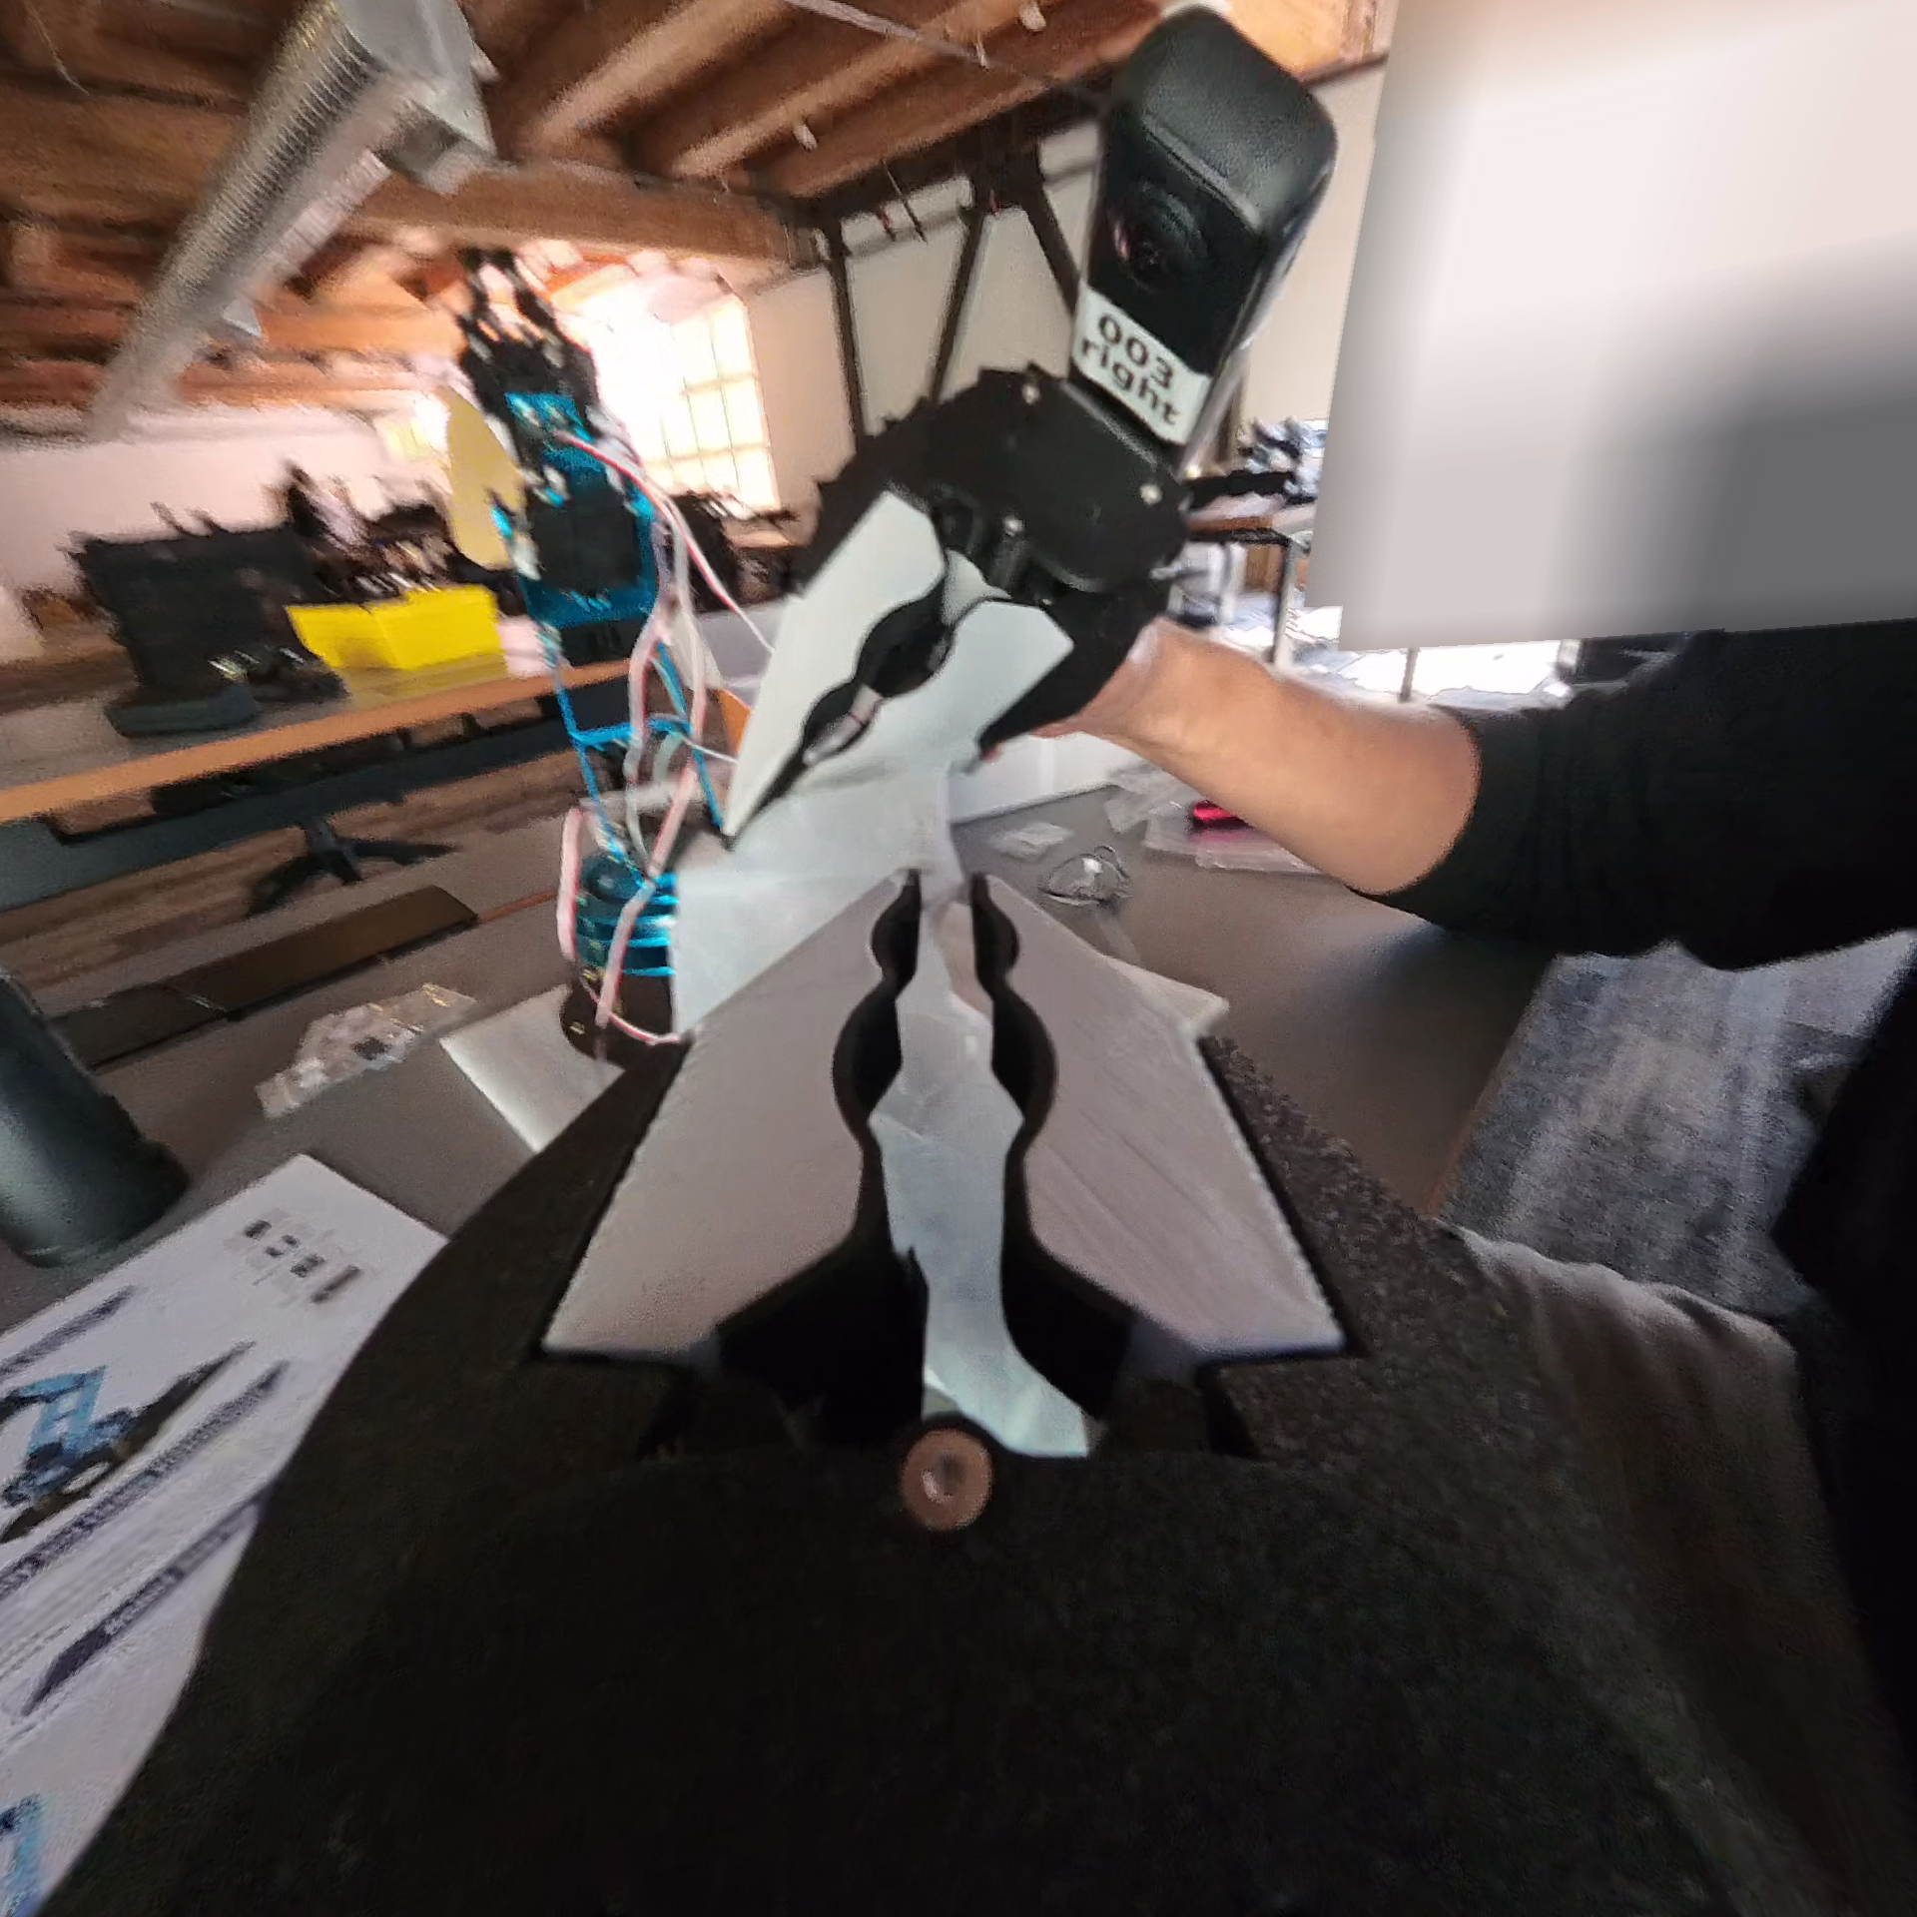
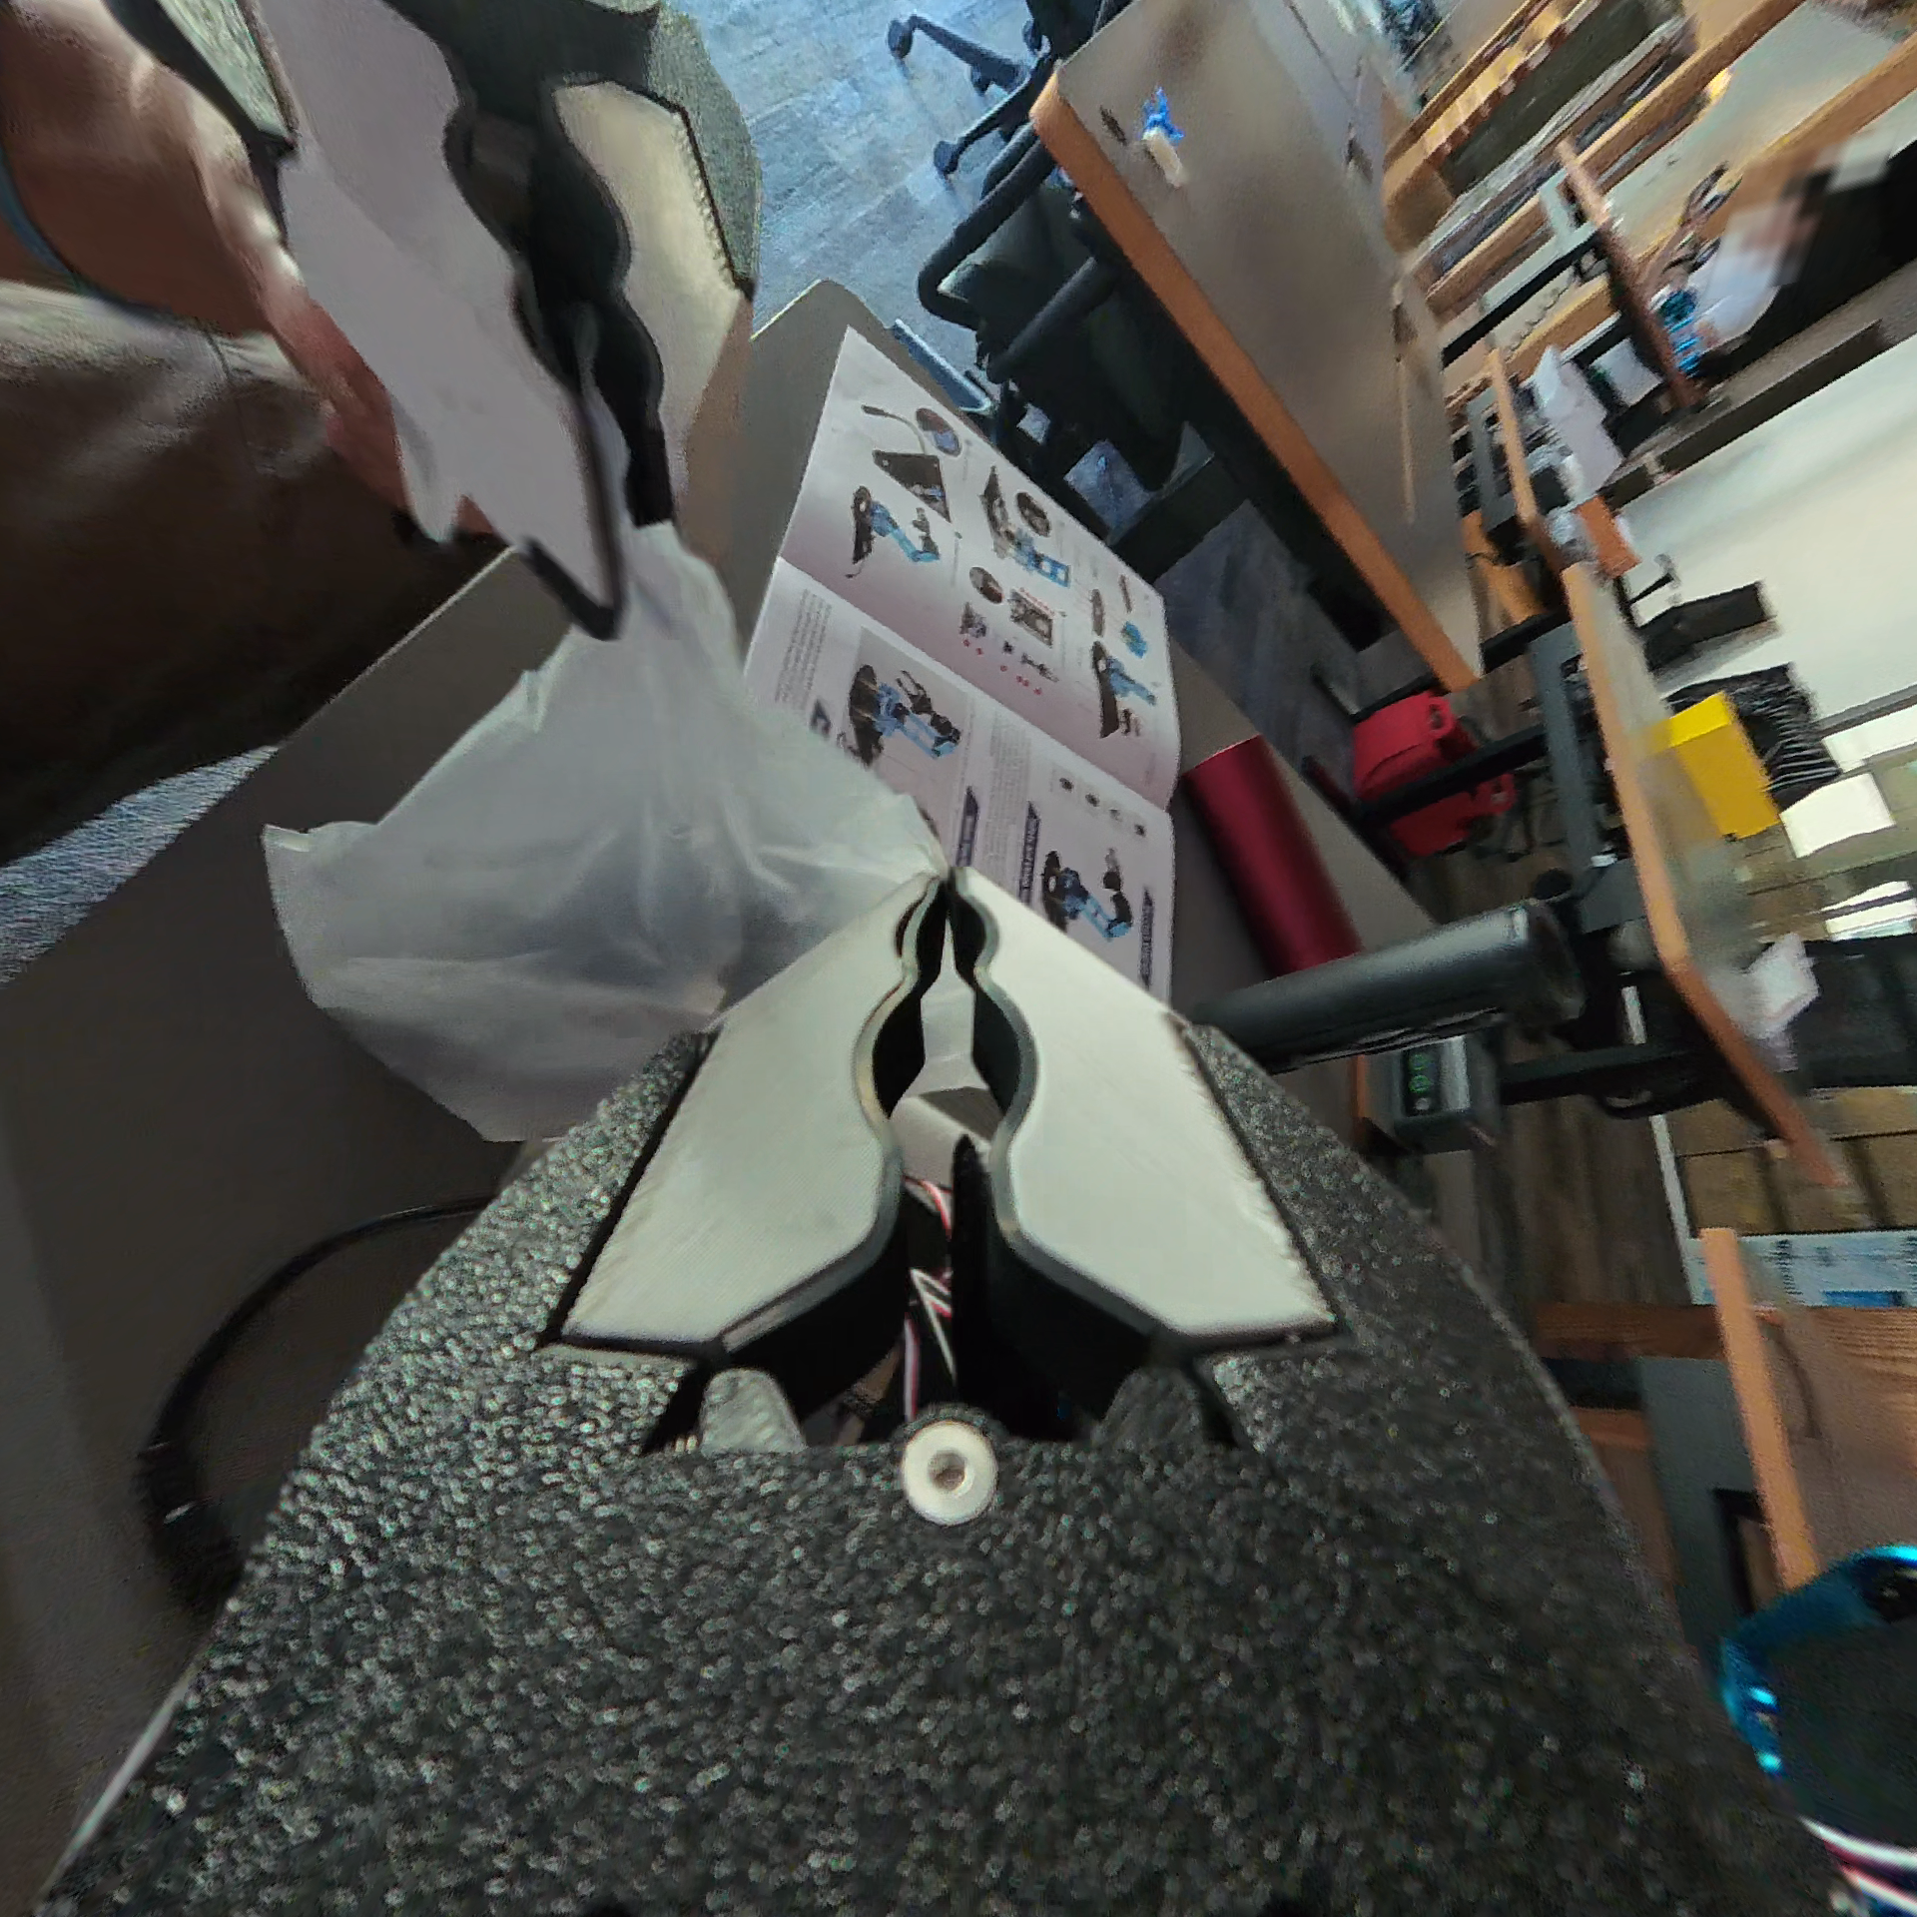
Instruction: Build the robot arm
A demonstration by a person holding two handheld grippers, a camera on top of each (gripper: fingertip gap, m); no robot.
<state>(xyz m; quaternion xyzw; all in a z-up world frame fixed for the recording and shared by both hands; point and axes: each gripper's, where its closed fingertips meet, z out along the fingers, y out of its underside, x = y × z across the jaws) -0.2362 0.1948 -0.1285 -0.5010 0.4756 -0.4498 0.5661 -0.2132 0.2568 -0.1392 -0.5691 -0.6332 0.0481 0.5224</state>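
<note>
Both the left gripper [image 1: 944, 892] and right gripper [image 2: 949, 892] are pinching a white plastic bag [image 2: 581, 830] above the grey desk [image 2: 207, 1037] in a wood-beamed workshop, only the left view catching the blue robot arm [image 1: 591, 581] behind.

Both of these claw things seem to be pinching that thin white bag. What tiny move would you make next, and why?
Probably ease the two grippers slightly apart. The left gripper and the right gripper each look shut on an edge of the white plastic bag, which hangs slack and crumpled between them above the grey table. A gentle pull might spread it.
</note>
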